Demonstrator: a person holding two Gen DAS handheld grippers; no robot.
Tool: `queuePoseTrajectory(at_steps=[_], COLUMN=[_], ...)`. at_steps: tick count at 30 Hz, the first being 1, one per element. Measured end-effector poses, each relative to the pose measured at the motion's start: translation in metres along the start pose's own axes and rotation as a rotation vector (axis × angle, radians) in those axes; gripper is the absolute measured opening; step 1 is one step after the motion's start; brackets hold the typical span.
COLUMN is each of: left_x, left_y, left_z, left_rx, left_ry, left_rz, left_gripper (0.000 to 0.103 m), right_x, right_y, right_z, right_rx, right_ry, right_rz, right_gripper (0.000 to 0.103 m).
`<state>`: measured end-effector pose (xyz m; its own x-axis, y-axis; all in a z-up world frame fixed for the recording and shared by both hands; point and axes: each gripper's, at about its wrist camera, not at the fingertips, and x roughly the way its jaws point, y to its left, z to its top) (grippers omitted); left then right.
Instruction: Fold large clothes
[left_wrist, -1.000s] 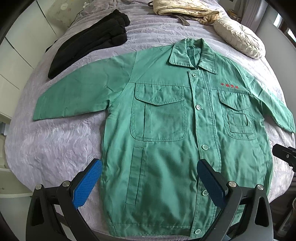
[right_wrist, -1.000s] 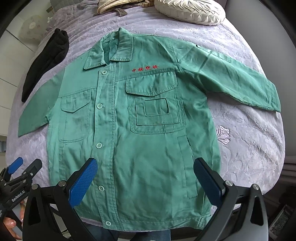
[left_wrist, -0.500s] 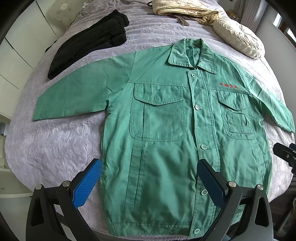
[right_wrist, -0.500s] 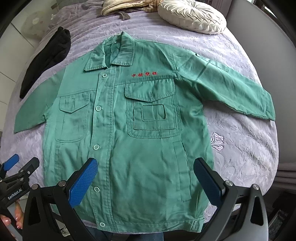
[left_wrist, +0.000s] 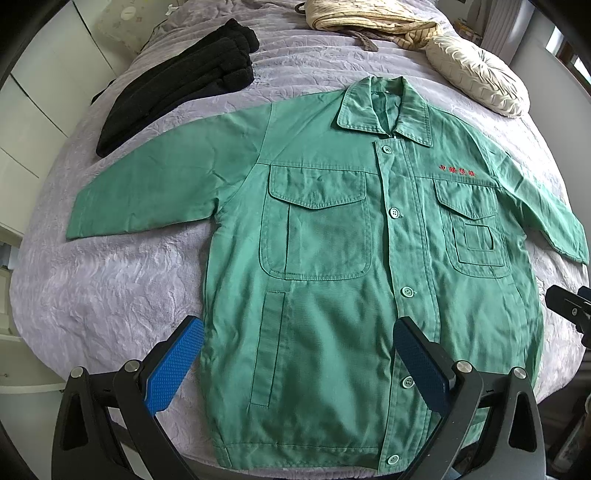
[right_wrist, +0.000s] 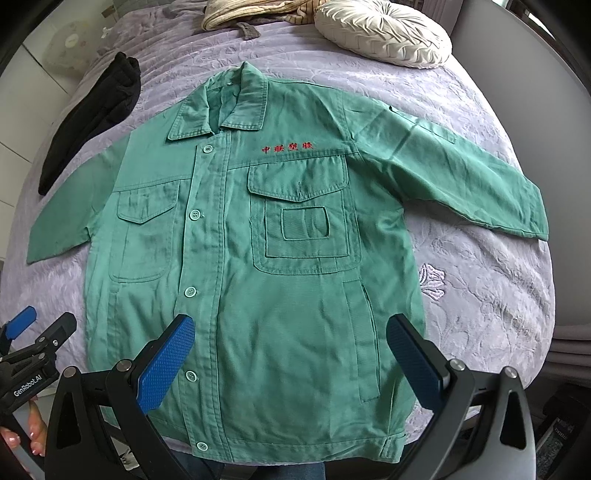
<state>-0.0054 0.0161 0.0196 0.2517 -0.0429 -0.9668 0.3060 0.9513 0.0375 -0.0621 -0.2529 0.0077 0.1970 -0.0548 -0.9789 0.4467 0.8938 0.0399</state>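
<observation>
A green button-up work jacket (left_wrist: 332, 258) lies flat and face up on a lilac bedspread (left_wrist: 110, 280), sleeves spread to both sides, collar at the far end. It has red embroidered characters on the chest and also shows in the right wrist view (right_wrist: 280, 266). My left gripper (left_wrist: 299, 365) is open and empty, held above the jacket's lower left front. My right gripper (right_wrist: 291, 362) is open and empty above the lower right front. Neither touches the cloth.
A folded black garment (left_wrist: 177, 88) lies at the far left of the bed. A round cream cushion (left_wrist: 480, 77) and a beige striped bundle (left_wrist: 362, 18) lie at the far end. White cabinets (left_wrist: 33, 110) stand to the left. The left gripper shows at the lower left of the right wrist view (right_wrist: 29, 339).
Both grippers have drawn slightly back and up over the hem, so the jacket sits a little higher in each view. The jacket itself has not moved.
</observation>
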Motion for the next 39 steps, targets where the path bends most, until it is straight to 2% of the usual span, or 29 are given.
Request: queuePoseTrajectory(at_steps=[39], left_x=[0.0012], left_y=[0.0059], left_z=[-0.0015], left_rx=[-0.002], left_ry=[0.005], left_rz=[0.000], left_gripper=[0.103], right_x=[0.0020], right_y=[-0.0037], right_z=[-0.0013], right_rx=[0.005], right_ry=[0.004], right_rz=[-0.004], right_gripper=[0.103])
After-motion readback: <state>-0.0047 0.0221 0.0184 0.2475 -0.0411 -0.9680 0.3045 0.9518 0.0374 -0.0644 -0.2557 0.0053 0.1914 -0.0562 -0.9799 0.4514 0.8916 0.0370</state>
